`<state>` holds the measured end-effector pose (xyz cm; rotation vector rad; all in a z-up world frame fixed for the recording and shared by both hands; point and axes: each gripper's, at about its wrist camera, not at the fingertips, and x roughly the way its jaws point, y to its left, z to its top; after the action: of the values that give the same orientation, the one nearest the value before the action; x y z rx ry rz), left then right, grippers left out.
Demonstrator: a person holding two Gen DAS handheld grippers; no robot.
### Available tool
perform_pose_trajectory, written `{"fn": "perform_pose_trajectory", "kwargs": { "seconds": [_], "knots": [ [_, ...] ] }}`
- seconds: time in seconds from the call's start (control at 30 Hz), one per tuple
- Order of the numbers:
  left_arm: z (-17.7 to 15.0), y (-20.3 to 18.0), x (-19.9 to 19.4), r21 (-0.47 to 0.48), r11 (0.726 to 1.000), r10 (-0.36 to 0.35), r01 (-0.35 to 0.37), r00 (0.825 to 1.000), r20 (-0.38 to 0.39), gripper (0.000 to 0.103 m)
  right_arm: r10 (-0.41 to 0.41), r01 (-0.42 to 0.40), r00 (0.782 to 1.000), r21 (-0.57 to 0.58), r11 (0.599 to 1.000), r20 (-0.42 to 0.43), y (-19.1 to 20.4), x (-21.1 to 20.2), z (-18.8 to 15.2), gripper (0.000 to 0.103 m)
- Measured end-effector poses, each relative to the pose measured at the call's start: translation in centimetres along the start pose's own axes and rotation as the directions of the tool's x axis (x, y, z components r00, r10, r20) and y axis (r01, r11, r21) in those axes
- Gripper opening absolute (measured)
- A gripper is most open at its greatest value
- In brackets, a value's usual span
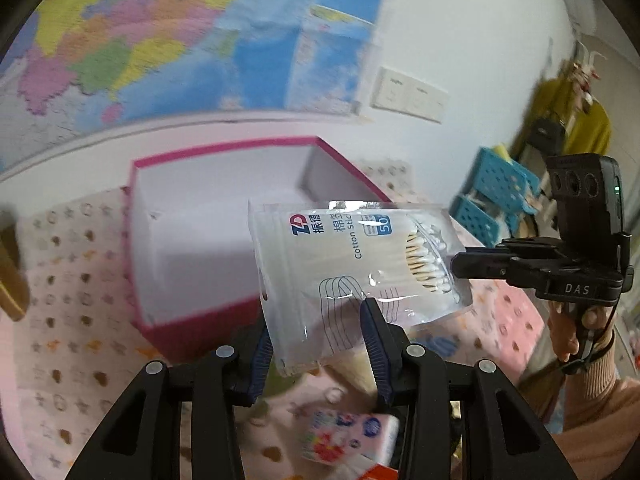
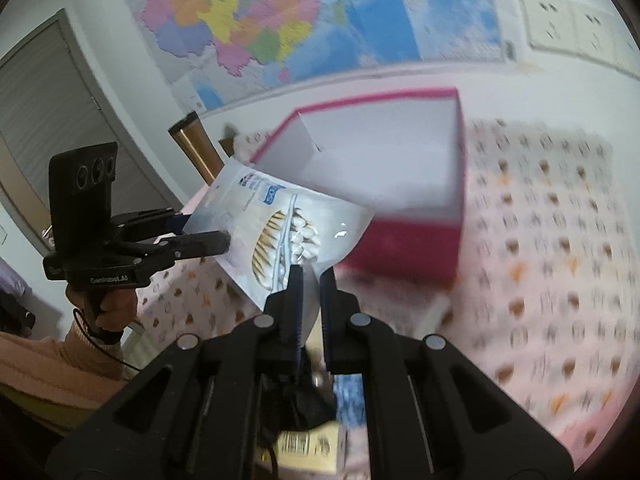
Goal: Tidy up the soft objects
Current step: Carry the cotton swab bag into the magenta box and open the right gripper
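Both grippers hold one item: a clear plastic bag of cotton swabs, lifted off the surface and hanging in the air just on the near side of the open pink box.

Left gripper: jaws clamped on the bag's near edge, one blue ribbed pad on each side of the bag. In the right wrist view the same gripper comes in from the left and bites the bag's left edge.

Right gripper: jaws drawn nearly together, pinching the bag's lower corner between the pads. In the left wrist view it reaches in from the right and meets the bag at the swab end.

Bag: printed side up in the left wrist view, with blue lettering and the white swab tips bunched towards the right. It is tilted, not level.

Box: white inside, pink rim and outer walls; it stands on a pink patterned cloth. Nothing can be made out inside it.

Surroundings: a coloured wall map behind the box, wall sockets to its right. A blurred printed packet lies on the cloth below the left gripper
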<state>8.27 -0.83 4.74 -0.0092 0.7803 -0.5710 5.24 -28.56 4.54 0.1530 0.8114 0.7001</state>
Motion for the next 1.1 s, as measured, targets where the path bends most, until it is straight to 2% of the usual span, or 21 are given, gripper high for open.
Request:
{"fn": "perform_pose_trajectory", "kwargs": {
  "seconds": [0.17, 0.33, 0.43, 0.6, 0.73, 0.87, 1.1],
  "knots": [
    [2.2, 2.1, 0.7, -0.041, 0.995, 0.088, -0.088, 0.996, 0.006, 0.041, 0.031, -0.03, 0.999, -0.046, 0.998, 0.01, 0.0, 2.4, 4.5, 0.009],
    [3.1, 3.7, 2.2, -0.068, 0.984, 0.163, -0.164, 0.986, -0.02, 0.041, 0.047, -0.048, 0.998, -0.034, 0.998, -0.034, -1.3, 6.5, 7.8, 0.009],
    [3.1, 4.3, 3.3, -0.083, 0.979, 0.184, -0.187, 0.982, -0.053, 0.041, 0.055, -0.055, 0.996, -0.01, 0.998, -0.07, -2.5, 9.1, 8.8, 0.009],
    [3.1, 5.3, 5.6, -0.094, 0.966, 0.229, -0.24, 0.967, -0.116, 0.041, 0.063, -0.057, 0.987, 0.043, 0.997, -0.149, -4.4, 13.0, 9.2, 0.009],
    [3.0, 5.8, 6.5, -0.095, 0.949, 0.285, -0.3, 0.948, -0.142, 0.044, 0.055, -0.04, 0.976, 0.074, 0.996, -0.21, -5.4, 15.8, 9.2, 0.009],
    [3.0, 5.7, 6.3, -0.082, 0.933, 0.339, -0.35, 0.932, -0.126, 0.057, 0.02, -0.002, 0.967, 0.07, 0.998, -0.254, -5.6, 17.7, 9.2, 0.011],
    [3.0, 5.6, 5.2, -0.077, 0.917, 0.387, -0.392, 0.919, -0.071, 0.06, -0.033, 0.049, 0.954, 0.047, 0.998, -0.297, -5.2, 19.3, 8.7, 0.011]
  ]
}}
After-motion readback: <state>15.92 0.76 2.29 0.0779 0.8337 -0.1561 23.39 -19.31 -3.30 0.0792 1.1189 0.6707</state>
